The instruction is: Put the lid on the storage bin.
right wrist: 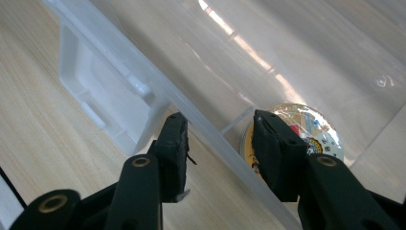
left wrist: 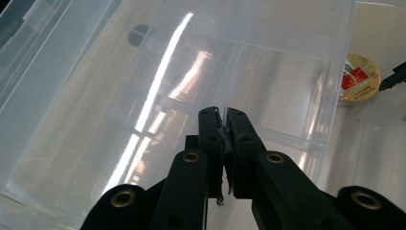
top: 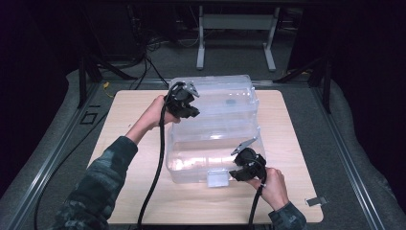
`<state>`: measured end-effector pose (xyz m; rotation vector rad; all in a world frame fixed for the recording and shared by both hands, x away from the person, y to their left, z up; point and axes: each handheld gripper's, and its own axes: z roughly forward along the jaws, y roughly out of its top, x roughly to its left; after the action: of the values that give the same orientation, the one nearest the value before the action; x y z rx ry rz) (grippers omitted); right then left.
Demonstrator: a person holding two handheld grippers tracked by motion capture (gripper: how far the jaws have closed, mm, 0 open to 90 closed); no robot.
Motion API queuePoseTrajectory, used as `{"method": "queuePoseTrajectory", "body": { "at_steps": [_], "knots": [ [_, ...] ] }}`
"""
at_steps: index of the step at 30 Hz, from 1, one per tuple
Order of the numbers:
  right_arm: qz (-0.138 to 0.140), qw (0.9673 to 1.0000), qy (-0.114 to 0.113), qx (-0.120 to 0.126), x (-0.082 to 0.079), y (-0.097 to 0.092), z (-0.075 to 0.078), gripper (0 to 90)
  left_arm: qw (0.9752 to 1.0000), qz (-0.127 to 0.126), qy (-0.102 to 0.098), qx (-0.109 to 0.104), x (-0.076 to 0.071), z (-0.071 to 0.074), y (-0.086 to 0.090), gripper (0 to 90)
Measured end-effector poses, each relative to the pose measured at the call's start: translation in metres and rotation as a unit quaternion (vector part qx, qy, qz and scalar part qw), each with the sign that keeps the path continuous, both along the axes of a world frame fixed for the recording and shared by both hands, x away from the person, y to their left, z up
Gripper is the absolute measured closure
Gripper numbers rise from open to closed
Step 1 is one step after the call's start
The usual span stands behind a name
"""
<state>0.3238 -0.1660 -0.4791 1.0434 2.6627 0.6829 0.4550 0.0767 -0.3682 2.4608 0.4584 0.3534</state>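
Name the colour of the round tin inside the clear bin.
Gold, with a red label; the round tin shows best in the left gripper view.

Light wooden table (top: 139, 201), clear plastic storage box (top: 201, 165) standing on it, lid raised at the back.

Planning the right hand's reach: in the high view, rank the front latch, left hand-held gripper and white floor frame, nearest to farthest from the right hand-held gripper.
1. Front latch, just left of the right hand-held gripper.
2. Left hand-held gripper, up-left, at the lid.
3. White floor frame, behind the table.
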Motion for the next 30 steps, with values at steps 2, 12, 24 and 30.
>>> {"method": "queuePoseTrajectory", "body": {
  "at_steps": [2, 12, 24, 30],
  "knots": [
    [0.000, 1.0000, 0.000, 0.000, 0.000, 0.000, 0.000, 57.2, 1.0000, -0.001, -0.001, -0.002, -0.003, 0.000, 0.001, 86.8],
    [0.000, 1.0000, 0.002, 0.000, 0.000, 0.000, 0.000, 56.8, 0.9999, -0.008, -0.004, -0.005, -0.017, 0.002, 0.002, 87.2],
    [0.002, 1.0000, 0.002, 0.001, 0.000, 0.001, -0.001, 56.2, 0.9998, -0.014, -0.013, -0.002, -0.034, 0.002, 0.002, 87.3],
    [0.003, 1.0000, 0.002, 0.001, 0.000, 0.001, -0.002, 56.1, 0.9994, -0.014, -0.028, 0.016, -0.041, 0.002, -0.001, 87.4]
  ]
}}
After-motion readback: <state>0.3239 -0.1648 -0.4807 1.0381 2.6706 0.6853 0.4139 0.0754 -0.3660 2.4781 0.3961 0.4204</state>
